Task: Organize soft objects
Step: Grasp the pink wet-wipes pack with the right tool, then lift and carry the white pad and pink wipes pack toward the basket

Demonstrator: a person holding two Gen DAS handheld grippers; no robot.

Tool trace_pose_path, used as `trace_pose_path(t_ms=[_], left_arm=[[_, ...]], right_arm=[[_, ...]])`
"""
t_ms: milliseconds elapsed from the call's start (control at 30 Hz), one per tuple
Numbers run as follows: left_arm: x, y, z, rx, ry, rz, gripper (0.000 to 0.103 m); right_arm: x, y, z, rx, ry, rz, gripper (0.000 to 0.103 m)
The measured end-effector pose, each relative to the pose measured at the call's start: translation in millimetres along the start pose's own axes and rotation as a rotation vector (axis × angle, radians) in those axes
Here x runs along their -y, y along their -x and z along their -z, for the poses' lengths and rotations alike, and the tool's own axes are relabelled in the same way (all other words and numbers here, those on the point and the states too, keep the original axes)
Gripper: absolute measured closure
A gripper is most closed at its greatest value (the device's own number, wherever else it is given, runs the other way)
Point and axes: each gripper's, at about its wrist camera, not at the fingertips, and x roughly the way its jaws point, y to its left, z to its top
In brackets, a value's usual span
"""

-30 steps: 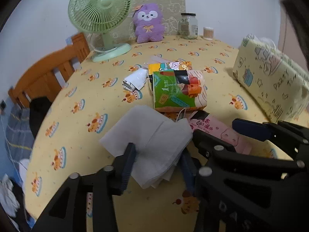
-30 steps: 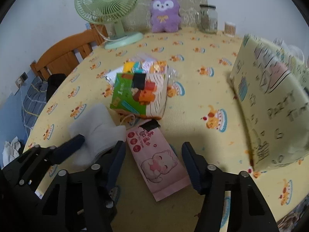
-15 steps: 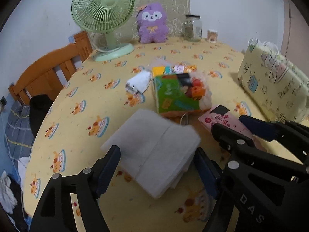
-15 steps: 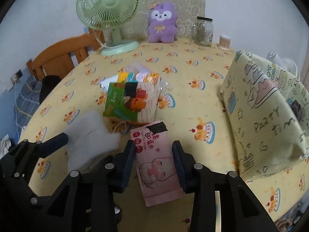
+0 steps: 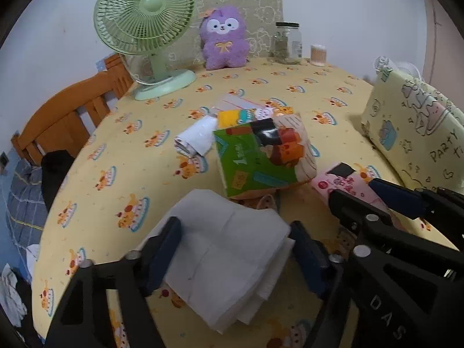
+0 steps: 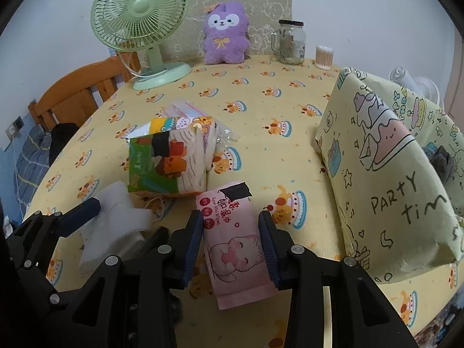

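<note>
**Both packs gripped again after a brief release**

Half a second ago the left gripper (image 5: 235,249) is seen spread wide around the stack of white tissues (image 5: 229,258); now its pads are drawn in against both sides of the stack, which is pinched near the front edge of the table (image 5: 95,203). A second ago the same stack was held askew, so it appears to have been let go and retaken more squarely.

The right gripper (image 6: 230,243) has been narrowed step by step over the same second and is now closed on the pink wipes pack (image 6: 232,240), with a pad touching each long side. The pack lies flat, just in front of the green tissue pack (image 6: 165,165).

Both soft items are therefore judged to be secured and ready to be lifted. The yellow fabric bag (image 6: 391,179) at the right is a likely destination, though this cannot be told from the views. The remaining packs in the middle of the table are still to be sorted.
</note>
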Motion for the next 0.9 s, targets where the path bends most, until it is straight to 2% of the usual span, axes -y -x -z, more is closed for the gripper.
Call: trace_pose_path(t_ms=[133,200,300,467,900], left_arm=[[2.7,3.4,1.0,0.010,-0.012,0.023,0.053],[5.7,5.5,0.9,0.011,-0.012,0.033,0.069],[5.4,7.7,-0.2,0.004,0.004,0.051,0.082],[3.7,13.3,-0.2,0.003,0.030,0.046,0.089],[8.5,44.9,-5.0,0.044,0.063,0.060,0.089]], right_arm=[[0.4,-2.2,-1.5,-0.003,-0.005,0.002,0.061],[0.5,-1.7,-1.5,-0.003,-0.007,0.000,0.061],[1.4,0.8,-0.9,-0.003,-0.011,-0.007,0.060],[-0.6,8.7,-0.2,0.011,-0.004,-0.018,0.060],[1.5,41.6,-4.2,0.064,0.005,-0.041,0.060]])
